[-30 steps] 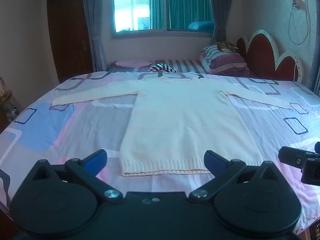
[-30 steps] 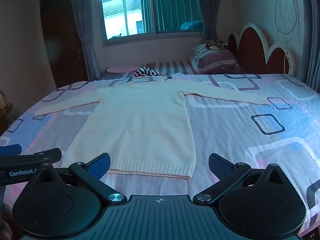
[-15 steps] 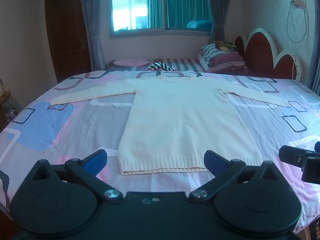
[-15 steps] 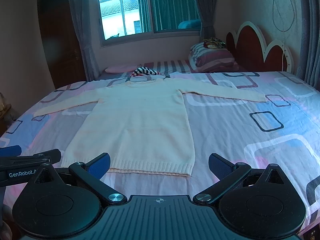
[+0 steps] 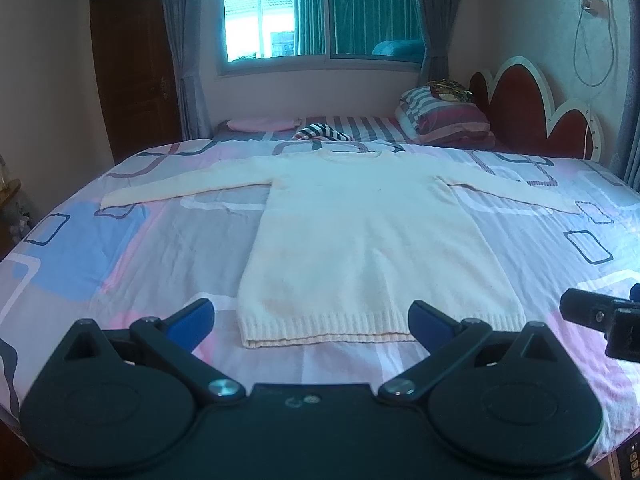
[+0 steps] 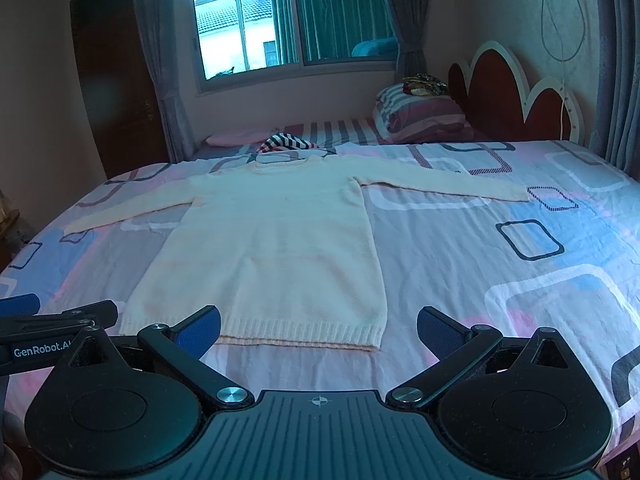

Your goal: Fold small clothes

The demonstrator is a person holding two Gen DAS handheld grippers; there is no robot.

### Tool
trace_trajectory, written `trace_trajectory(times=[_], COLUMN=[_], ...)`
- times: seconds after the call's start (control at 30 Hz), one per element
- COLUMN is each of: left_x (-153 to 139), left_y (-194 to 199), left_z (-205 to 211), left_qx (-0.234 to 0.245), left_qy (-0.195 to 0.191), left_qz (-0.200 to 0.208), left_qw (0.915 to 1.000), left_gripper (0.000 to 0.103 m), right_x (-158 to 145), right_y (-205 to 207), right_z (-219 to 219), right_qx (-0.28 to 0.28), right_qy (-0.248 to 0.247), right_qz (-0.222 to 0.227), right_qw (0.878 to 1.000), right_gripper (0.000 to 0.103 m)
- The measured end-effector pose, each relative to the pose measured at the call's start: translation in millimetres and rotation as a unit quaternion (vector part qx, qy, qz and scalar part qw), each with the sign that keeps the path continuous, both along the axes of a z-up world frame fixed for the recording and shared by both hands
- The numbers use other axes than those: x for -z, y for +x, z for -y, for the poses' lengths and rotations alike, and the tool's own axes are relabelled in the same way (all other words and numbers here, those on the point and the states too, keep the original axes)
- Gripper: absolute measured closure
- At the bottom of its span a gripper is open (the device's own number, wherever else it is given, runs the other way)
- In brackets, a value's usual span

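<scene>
Both tools, left (image 5: 311, 316) and right (image 6: 319, 325), stay wide open, empty, barely nearer the flat sweater (image 5: 368, 240); folding not started

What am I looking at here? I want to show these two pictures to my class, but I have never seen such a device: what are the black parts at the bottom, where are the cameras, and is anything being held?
A person holds a hand tool in each hand; no robot arm is involved. Each tool has two blue-padded fingers and a wide-angle camera looking forward along them. One picture comes from the left gripper, the other from the right gripper. The black shapes are each tool's own body. Both stand open and hold nothing. Ahead, on a patterned bedsheet, a cream knitted sweater lies flat and unfolded, sleeves spread, hem nearest the grippers. Striped pillows lie beyond it.
</scene>
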State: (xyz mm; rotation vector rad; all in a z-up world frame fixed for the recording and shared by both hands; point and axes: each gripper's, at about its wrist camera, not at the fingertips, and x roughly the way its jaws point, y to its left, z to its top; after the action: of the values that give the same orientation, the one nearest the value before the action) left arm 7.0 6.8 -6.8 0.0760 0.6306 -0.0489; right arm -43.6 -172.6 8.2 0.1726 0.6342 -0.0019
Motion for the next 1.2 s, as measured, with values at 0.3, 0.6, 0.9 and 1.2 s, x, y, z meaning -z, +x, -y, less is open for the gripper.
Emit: trace_trajectory(times=[0.3, 0.6, 0.9, 1.2], left_x=[0.5, 0.3, 0.8, 1.8], left_y=[-0.4, -0.2, 0.1, 0.7], left_z=[-0.4, -0.6, -0.6, -2.2], left_qx=[0.001, 0.001, 0.002, 0.003], left_qy=[-0.001, -0.001, -0.001, -0.002], left_qz=[0.0, -0.001, 0.0, -0.002], left_qw=[1.0, 1.0, 1.0, 1.0], left_gripper=[0.0, 0.0, 0.0, 0.0], right_x=[0.2, 0.0, -1.4, -2.4], right_y=[1.5, 1.8, 2.8, 3.2], right_z=[-0.6, -2.1, -4.2, -5.8], right_qx=[0.002, 0.003, 0.004, 0.005], right_qy=[-0.001, -0.004, -0.004, -0.004], right_qz=[0.001, 0.001, 0.002, 0.004], right_qw=[1.0, 1.0, 1.0, 1.0], right_gripper=[0.0, 0.0, 0.0, 0.0])
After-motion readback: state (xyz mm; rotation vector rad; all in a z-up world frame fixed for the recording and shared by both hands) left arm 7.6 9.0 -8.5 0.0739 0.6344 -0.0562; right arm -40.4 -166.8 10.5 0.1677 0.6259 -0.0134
